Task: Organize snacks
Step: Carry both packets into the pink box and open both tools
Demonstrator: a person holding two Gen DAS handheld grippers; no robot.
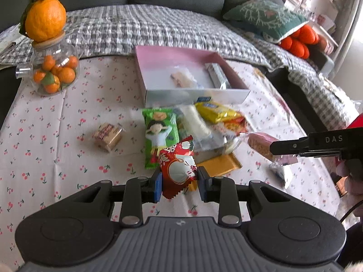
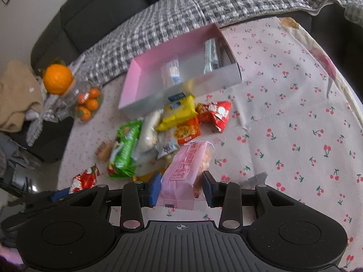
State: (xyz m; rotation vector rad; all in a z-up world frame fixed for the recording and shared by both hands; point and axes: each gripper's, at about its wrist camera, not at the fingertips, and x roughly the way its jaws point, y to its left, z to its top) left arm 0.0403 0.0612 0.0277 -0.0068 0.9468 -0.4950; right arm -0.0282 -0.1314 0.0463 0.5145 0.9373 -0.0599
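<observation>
Red snack packet (image 1: 179,170) pinched between the jaws of the left gripper (image 1: 180,184), pink wafer pack (image 2: 181,174) likewise clamped in the right gripper (image 2: 181,187). Ahead of both jaws, the snack pile (image 1: 199,124), then the pink box (image 1: 195,95). Likely slippage of glossy wrappers; possible collision over the box.

bench (image 2: 306,117) right side: bare cloth, open passage | centre: snack pile (image 1: 199,127) crowds the box's (image 1: 195,95) near wall | box inside: left half bare | far left: fruit jar (image 1: 54,72) stands in the way
</observation>
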